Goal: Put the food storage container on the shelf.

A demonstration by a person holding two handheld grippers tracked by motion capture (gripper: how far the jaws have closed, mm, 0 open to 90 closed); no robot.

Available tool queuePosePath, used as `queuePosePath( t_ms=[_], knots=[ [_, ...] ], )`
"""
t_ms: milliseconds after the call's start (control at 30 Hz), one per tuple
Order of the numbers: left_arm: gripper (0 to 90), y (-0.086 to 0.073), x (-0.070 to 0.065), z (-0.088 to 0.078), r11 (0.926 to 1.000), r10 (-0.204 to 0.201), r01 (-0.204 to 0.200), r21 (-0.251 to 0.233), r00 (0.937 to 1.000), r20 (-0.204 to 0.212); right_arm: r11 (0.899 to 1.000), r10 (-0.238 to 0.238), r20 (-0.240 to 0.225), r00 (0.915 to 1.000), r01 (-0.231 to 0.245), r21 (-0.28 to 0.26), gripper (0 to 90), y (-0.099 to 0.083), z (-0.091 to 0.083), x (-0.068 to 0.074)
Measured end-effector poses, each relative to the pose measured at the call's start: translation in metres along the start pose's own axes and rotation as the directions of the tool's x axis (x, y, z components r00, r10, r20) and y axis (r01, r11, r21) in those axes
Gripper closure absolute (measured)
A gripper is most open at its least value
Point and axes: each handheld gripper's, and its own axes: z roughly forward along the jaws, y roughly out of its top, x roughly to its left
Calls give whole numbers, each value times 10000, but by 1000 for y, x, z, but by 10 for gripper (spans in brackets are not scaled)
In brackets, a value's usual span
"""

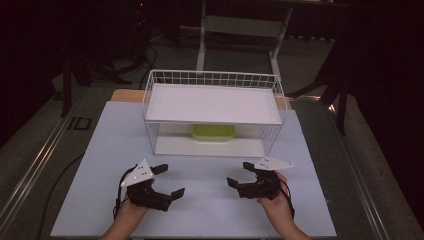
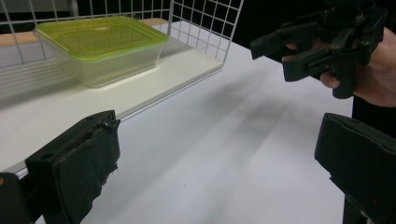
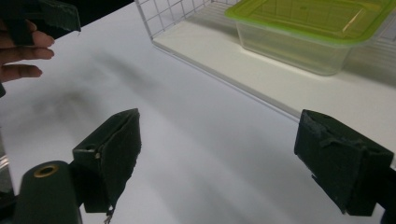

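A white wire rack (image 1: 212, 100) stands toward the far side of the white counter (image 1: 200, 205), and everything else can be placed from it. The rack has a flat white upper shelf (image 1: 212, 104) and a white bottom board (image 1: 210, 146). On that bottom board, under the upper shelf and inside the wire walls, sits a clear plastic box (image 1: 213, 132) with a green lid (image 2: 100, 35), a little to the right of the rack's middle in the high view. The lid is on the box.

In front of the rack, on the person's side, both hands hold their tools just above the bare counter. The left claw (image 1: 167, 181) is near the rack's front left corner, its jaws spread wide apart with nothing between them. The right claw (image 1: 239, 173) is near the rack's front right corner, and its jaws are also apart and empty. The two claws point inward toward each other, well apart from one another and from the box. From the left gripper view the right claw (image 2: 275, 58) hangs in the air beside the rack's wire side.
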Motion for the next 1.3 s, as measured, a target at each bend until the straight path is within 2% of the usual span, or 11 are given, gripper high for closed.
queuePosePath(
  t_ms=[67,200,333,500,667,833,900,1133,1200,1233,1300],
  knots=[
    [9,-1,-1,-4,10000,42,-42,-8,10000,-65,10000,36,-88,10000,-36,-22,146,-3,-2,0],
    [9,-5,-3,-9,9999,126,-126,-9,9998,-140,10000,1,30,10000,-1,-64,146,-7,-7,0],
    [9,-13,-3,-9,10000,-43,43,-45,9999,-126,9999,-151,52,9999,151,-61,146,-10,-14,1],
    [9,-17,-3,-7,9999,-99,99,-29,10000,5,9999,-151,103,9998,151,23,146,-16,-24,1],
    [9,-18,-8,-5,10000,35,-35,11,9997,254,9998,-158,117,9998,156,152,146,-26,-35,-2],
    [9,-19,-11,-3,9999,117,-117,-5,9993,363,10000,-60,208,9998,61,-37,146,-34,-43,-9],
    [9,-19,-11,-3,9998,186,-186,17,9991,386,9999,-25,50,10000,25,-148,146,-35,-45,-12],
    [9,-20,-13,-2,9987,511,-511,-23,9973,531,9987,-333,-141,9993,327,-388,146,-38,-49,-20],
    [9,-20,-14,-2,9979,654,-653,-33,9962,576,9980,-487,-373,9981,472,-412,146,-39,-51,-22],
    [9,-19,-14,-2,9974,725,-724,-36,9955,607,9972,-631,-297,9976,619,-418,146,-39,-51,-23],
    [9,-19,-15,-2,9969,783,-781,-65,9944,704,9965,-749,-467,9961,731,-402,146,-39,-52,-24]
  ],
)
